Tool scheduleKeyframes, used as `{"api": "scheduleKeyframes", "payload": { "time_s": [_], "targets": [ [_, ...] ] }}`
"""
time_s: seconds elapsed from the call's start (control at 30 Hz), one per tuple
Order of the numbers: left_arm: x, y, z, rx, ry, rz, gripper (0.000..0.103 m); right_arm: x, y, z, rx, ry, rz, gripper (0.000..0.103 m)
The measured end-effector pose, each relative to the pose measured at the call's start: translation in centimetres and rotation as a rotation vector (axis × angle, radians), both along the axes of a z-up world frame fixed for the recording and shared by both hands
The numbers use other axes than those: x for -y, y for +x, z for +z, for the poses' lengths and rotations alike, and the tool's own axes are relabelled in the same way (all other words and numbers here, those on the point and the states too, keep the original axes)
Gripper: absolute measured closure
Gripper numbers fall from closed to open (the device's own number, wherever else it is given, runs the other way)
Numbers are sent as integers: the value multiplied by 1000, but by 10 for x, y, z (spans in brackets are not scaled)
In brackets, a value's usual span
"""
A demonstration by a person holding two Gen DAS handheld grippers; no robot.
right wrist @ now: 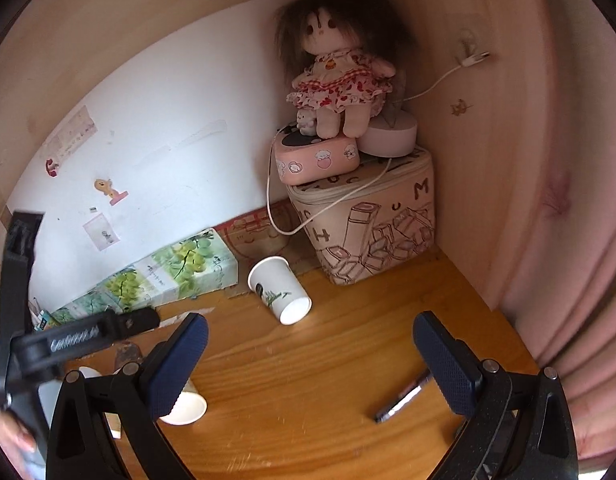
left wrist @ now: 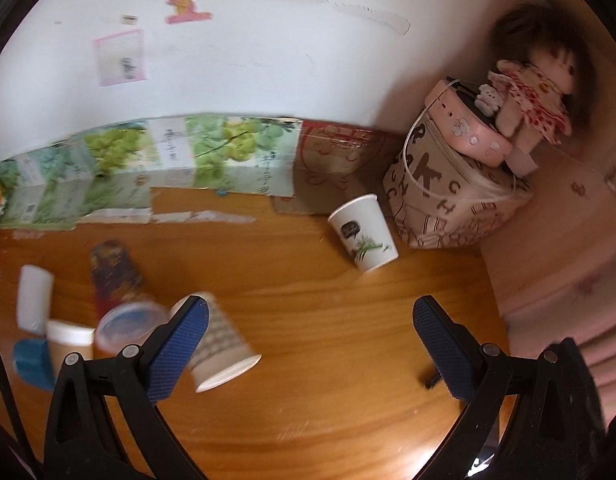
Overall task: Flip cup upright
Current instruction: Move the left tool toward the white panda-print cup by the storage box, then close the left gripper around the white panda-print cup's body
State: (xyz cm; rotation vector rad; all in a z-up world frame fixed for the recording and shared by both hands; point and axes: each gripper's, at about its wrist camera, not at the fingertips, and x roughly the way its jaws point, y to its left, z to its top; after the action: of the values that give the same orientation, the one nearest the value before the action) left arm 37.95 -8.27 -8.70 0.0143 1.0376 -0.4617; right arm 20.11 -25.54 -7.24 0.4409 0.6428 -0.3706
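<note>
A white paper cup with a green plant print (left wrist: 363, 233) stands upside down on the wooden desk, near the patterned bag; it also shows in the right wrist view (right wrist: 278, 289). A second white paper cup (left wrist: 221, 346) lies tilted with its rim toward me, right behind my left gripper's left finger; in the right wrist view (right wrist: 185, 404) it sits behind the left finger. My left gripper (left wrist: 310, 344) is open and empty. My right gripper (right wrist: 310, 354) is open and empty, a good way short of the printed cup.
A dark printed cup, a clear lid (left wrist: 127, 326) and small containers (left wrist: 69, 340) lie at the left. Grape-print boxes (left wrist: 147, 160) line the wall. A patterned bag (right wrist: 372, 228) with a pink case and a doll (right wrist: 336, 76) fills the corner. A pen (right wrist: 402, 398) lies on the desk.
</note>
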Motion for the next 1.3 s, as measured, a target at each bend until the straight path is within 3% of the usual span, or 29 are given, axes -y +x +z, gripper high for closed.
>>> {"api": "scheduleKeyframes", "payload": {
  "time_s": [0.37,0.7,0.83,1.07,1.3],
  "targets": [
    [51,83,-45,-194,-91,10,1,15,52,-41,6,32,83,0],
    [85,123,-99,-361,-124,-22,2,16,74,-83,-35,79,144,0],
    [91,128,-121,-431,-101,-44,2,17,80,-90,-63,74,148,0],
    [94,137,-138,-482,-99,-51,2,23,85,-94,-83,85,139,0],
    [100,145,-149,-500,-78,-57,10,22,84,-93,-70,56,121,0]
  ]
}}
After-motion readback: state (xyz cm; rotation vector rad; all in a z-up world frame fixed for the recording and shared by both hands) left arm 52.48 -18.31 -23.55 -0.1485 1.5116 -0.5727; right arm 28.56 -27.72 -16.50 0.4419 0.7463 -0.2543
